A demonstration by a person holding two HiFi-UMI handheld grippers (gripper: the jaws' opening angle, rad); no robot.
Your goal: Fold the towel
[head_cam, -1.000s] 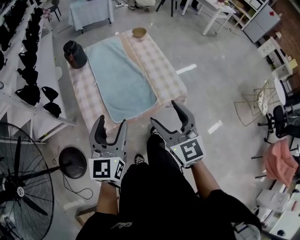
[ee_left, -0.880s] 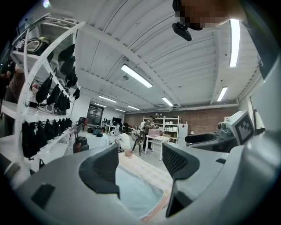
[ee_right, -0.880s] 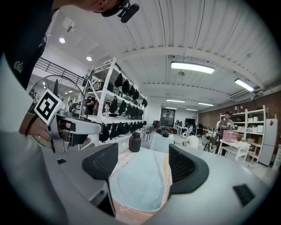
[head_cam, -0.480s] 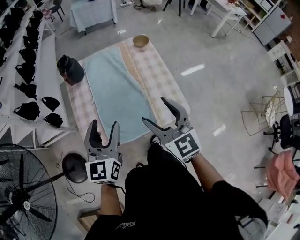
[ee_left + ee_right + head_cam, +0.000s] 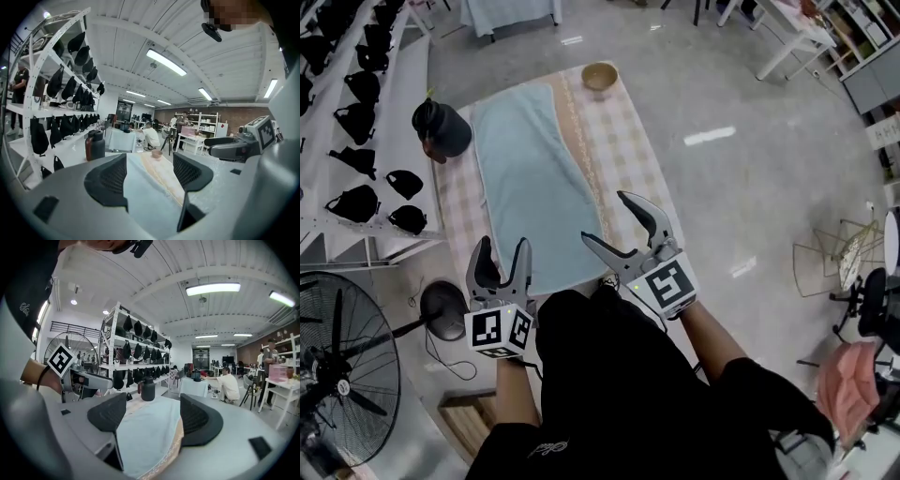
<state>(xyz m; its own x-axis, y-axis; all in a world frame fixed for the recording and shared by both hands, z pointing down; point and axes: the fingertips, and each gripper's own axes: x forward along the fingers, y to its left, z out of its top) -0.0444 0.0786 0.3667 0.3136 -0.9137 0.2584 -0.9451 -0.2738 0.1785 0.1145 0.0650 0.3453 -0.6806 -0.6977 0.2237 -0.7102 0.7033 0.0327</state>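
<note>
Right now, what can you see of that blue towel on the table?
The towel is pale blue, soft-looking cloth with rounded corners. It lies unfolded, spread flat and lengthwise on the pink checked tablecloth, toward its left side, its near edge reaching the table's near end. Nothing rests on it.

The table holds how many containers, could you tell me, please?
2: a jug on the far left corner of the table, a bowl at its far end, right of the towel. None seems hidden.

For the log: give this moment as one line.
towel flat, unfolded | left gripper open, empty | right gripper open, empty | fold not begun
</note>
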